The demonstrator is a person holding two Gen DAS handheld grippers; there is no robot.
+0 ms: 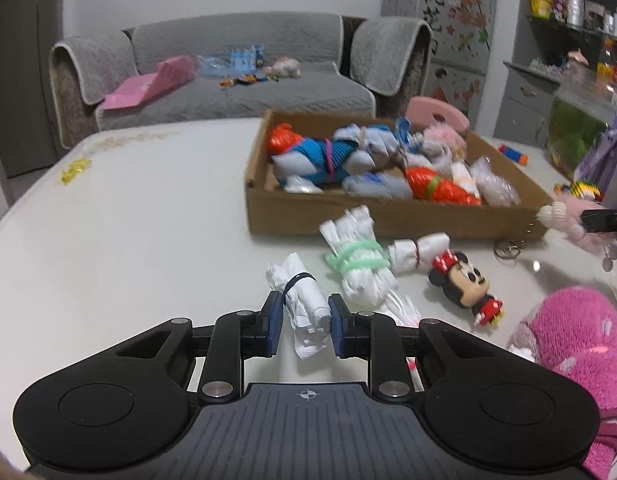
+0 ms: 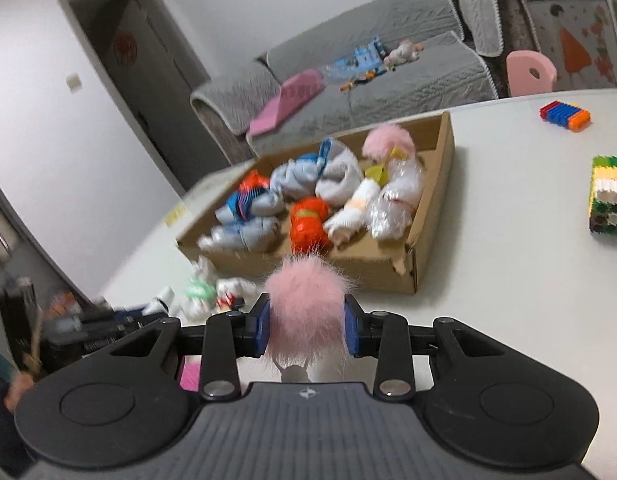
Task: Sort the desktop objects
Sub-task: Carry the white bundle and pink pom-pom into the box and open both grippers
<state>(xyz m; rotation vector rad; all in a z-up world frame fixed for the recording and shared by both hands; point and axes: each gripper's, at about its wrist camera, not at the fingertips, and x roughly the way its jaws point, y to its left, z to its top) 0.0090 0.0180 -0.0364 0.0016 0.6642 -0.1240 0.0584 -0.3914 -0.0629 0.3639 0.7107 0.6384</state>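
My left gripper [image 1: 304, 318] is shut on a small white plastic-bag bundle tied with a dark band [image 1: 304, 304], just above the white table [image 1: 128, 220]. My right gripper [image 2: 307, 322] is shut on a fluffy pink pom-pom keychain [image 2: 308, 308], its chain hanging below; the same pom-pom [image 1: 570, 220] shows at the right edge of the left wrist view. A shallow cardboard box [image 1: 388, 216] [image 2: 384, 272] holding several tied bag bundles stands ahead of both grippers. Two more white bundles [image 1: 356, 268] [image 1: 418, 252] lie in front of the box.
A mouse-doll figurine [image 1: 464, 284] and a pink plush [image 1: 580, 336] lie right of the left gripper. Toy block pieces [image 2: 564, 114] [image 2: 608, 196] sit on the table's right side. A grey sofa [image 1: 236, 92] stands beyond the table, a pink chair back [image 2: 528, 72] at its far edge.
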